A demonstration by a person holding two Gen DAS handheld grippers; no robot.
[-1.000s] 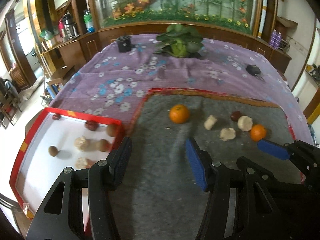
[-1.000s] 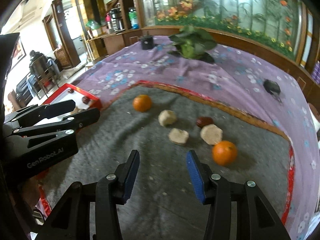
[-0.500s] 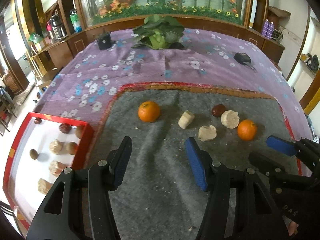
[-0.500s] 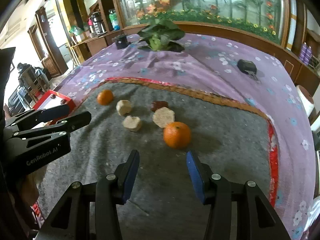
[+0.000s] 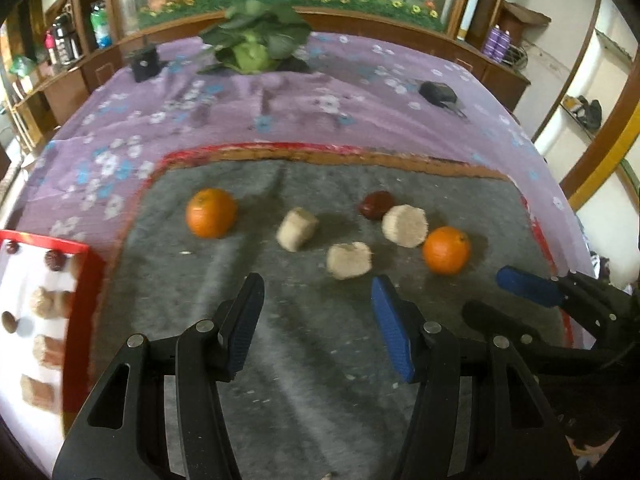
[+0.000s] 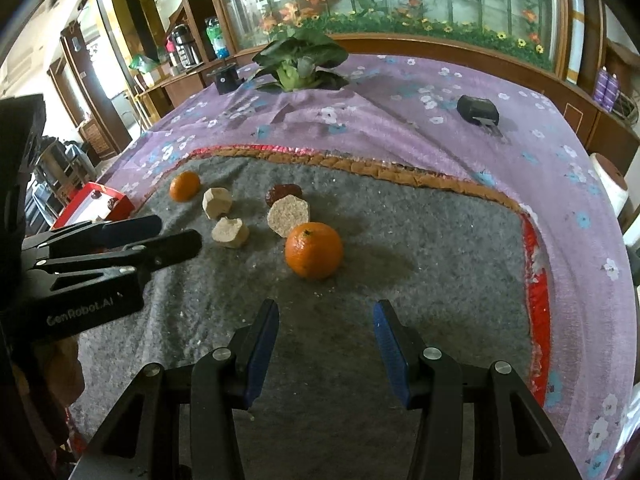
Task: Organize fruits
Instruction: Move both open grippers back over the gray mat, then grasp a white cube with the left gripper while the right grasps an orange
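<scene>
On a grey felt mat (image 5: 304,360) lie two oranges (image 5: 211,213) (image 5: 446,250), three pale beige chunks (image 5: 297,228) (image 5: 349,260) (image 5: 404,220) and a dark red fruit (image 5: 376,204). My left gripper (image 5: 318,312) is open and empty, just short of the nearest chunk. My right gripper (image 6: 325,326) is open and empty, just short of the right orange (image 6: 314,250). Each gripper shows in the other's view (image 5: 524,286) (image 6: 132,236). A red-rimmed white tray (image 5: 86,276) at the left holds several fruits and chunks.
A purple flowered cloth (image 5: 280,112) covers the round table. A leafy green vegetable (image 5: 256,46), a black box (image 5: 145,64) and a black object (image 5: 438,92) lie at the far side. Wooden cabinets ring the table. A white roll (image 6: 608,178) stands right.
Both grippers have swung to the right and closer to the fruits on the mat. The tray has slid toward the left edge of the left wrist view. Both stay open.
</scene>
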